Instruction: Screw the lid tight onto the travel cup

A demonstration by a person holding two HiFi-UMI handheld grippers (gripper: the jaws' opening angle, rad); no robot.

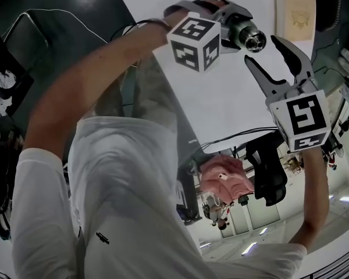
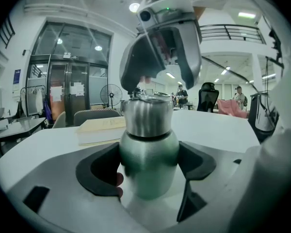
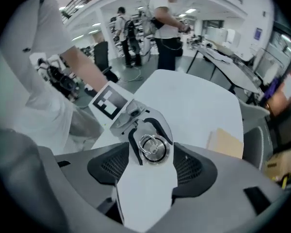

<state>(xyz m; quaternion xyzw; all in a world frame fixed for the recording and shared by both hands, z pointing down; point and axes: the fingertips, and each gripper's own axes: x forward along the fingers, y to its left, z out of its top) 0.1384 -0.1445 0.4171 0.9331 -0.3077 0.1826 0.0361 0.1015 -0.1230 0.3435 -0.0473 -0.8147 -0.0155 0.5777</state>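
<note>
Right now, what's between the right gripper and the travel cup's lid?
Nothing. In the head view a bare gap separates the open right gripper from the steel lid; the right gripper view shows that lid clear of both jaws.

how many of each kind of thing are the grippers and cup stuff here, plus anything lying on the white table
grippers: 2 (left gripper, right gripper)
travel cup: 1
lid: 1
tan book: 1
total: 5
</note>
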